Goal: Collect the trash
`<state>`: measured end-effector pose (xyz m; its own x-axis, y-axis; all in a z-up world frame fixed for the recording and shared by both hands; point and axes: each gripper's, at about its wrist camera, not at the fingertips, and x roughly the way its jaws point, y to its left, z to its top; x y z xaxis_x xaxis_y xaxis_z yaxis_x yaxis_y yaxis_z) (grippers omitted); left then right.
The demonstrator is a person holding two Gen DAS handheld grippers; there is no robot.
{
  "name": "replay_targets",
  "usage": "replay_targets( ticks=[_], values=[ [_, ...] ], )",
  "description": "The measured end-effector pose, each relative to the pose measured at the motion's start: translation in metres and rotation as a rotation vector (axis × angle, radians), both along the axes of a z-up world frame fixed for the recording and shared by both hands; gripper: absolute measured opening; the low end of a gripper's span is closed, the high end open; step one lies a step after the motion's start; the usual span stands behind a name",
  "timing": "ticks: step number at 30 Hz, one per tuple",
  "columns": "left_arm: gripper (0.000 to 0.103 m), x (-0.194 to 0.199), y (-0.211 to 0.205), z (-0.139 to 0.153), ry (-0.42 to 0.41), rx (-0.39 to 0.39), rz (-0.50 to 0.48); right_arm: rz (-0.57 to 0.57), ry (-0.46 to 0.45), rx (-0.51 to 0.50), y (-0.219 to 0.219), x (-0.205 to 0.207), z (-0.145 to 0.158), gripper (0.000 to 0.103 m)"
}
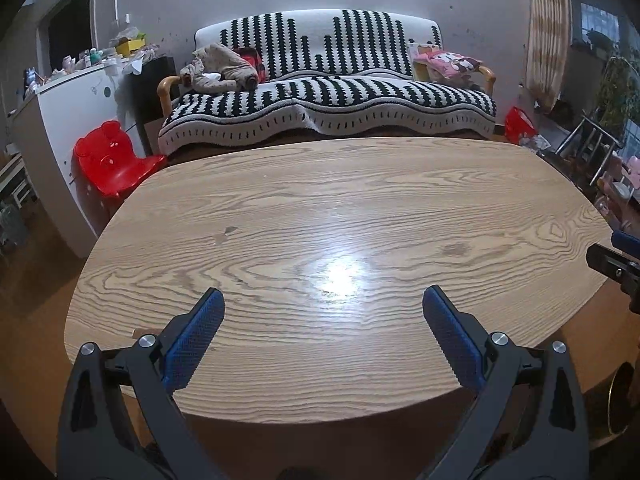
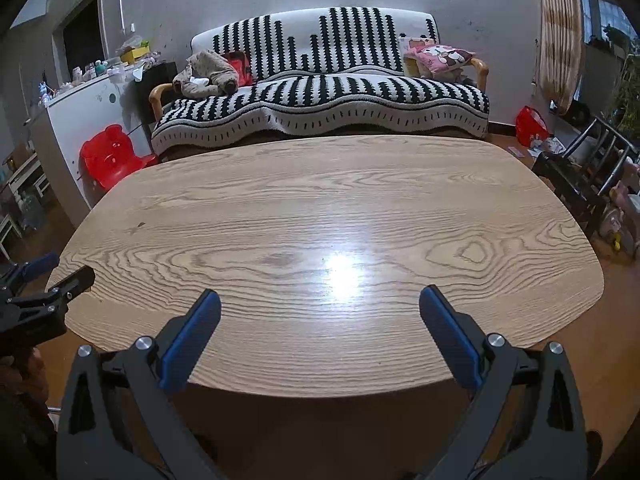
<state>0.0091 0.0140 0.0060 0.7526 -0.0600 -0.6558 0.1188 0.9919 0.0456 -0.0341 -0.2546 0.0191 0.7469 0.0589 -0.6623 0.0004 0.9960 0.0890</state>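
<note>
Left of the wooden table point(image 1: 320, 216) stands one red bear chair point(image 1: 110, 160); behind the table sits one striped sofa point(image 1: 328, 92), with one red bag point(image 2: 530, 124) at the table's far right corner. Two grippers hover at the table's near edge: the left gripper point(image 1: 323, 300) and the right gripper point(image 2: 320, 300), both spread wide, holding nothing. Only the right wrist view shows the dark chair point(image 2: 576, 176) clearly. No trash can be made out on the table.

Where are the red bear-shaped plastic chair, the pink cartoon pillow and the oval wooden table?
red bear-shaped plastic chair point(image 1: 108, 156): left wrist view, on its backrest.
pink cartoon pillow point(image 1: 450, 62): left wrist view, on its printed face.
oval wooden table point(image 2: 280, 208): right wrist view, on the bare top, far half.
</note>
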Motion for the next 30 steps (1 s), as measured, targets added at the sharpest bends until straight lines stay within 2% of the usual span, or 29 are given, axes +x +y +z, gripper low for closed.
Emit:
replay_targets(
  ticks=[30],
  values=[
    [0.096,0.002,0.0035,-0.0048,0.013,-0.012,-0.002,-0.002,0.0,-0.004,-0.001,-0.0014,-0.0016,0.096]
  ],
)
